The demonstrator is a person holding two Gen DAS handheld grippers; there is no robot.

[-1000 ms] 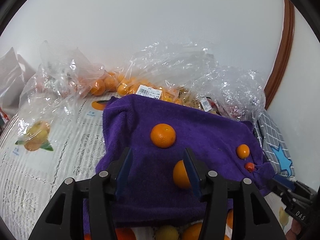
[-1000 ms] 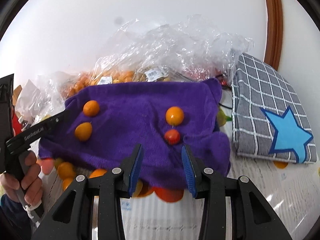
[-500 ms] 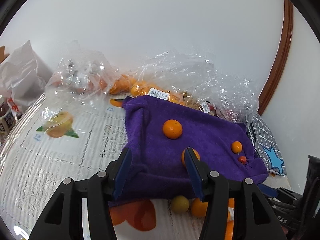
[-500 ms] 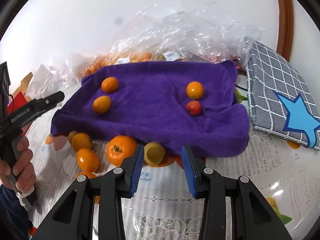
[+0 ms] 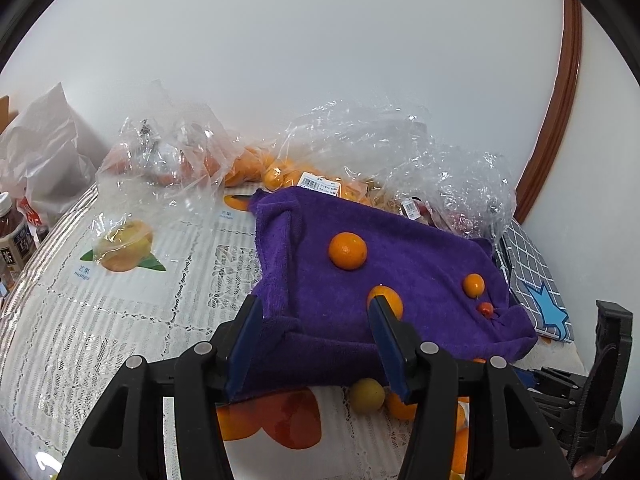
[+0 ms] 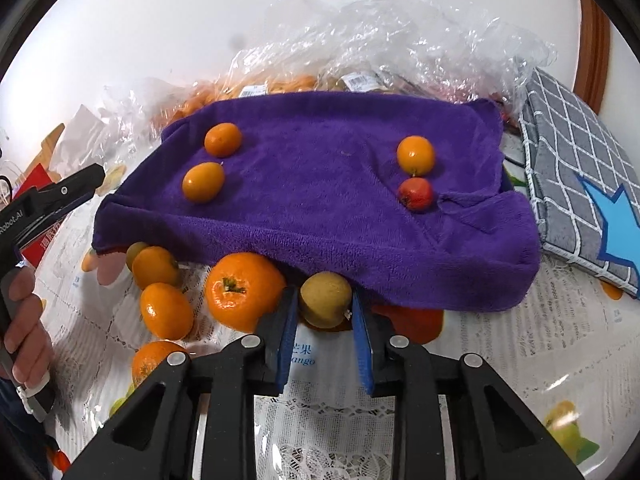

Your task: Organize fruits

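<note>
A purple towel [image 6: 320, 200] lies on the table with two small oranges [image 6: 222, 140] on its left part and an orange [image 6: 415, 155] above a small red fruit [image 6: 415, 194] on its right. A yellow-green fruit [image 6: 325, 300] sits at the towel's front edge. My right gripper [image 6: 323, 295] is closing on it, blue pads against both its sides. A big tangerine [image 6: 240, 292] touches it on the left. My left gripper [image 5: 316, 312] hovers open over the towel's [image 5: 400, 240] near-left corner, nothing between its fingers.
Several loose oranges [image 6: 164, 312] lie left of the tangerine. Crinkled clear bags [image 5: 360, 152] of fruit line the wall behind the towel. A grey checked cloth with a blue star [image 6: 580, 184] lies at right. Bottles [image 5: 12, 240] stand at the far left edge.
My right gripper came down to the table's front row of fruit and narrowed onto the yellow-green one. My left gripper drew back from over the towel to its near-left corner, staying open.
</note>
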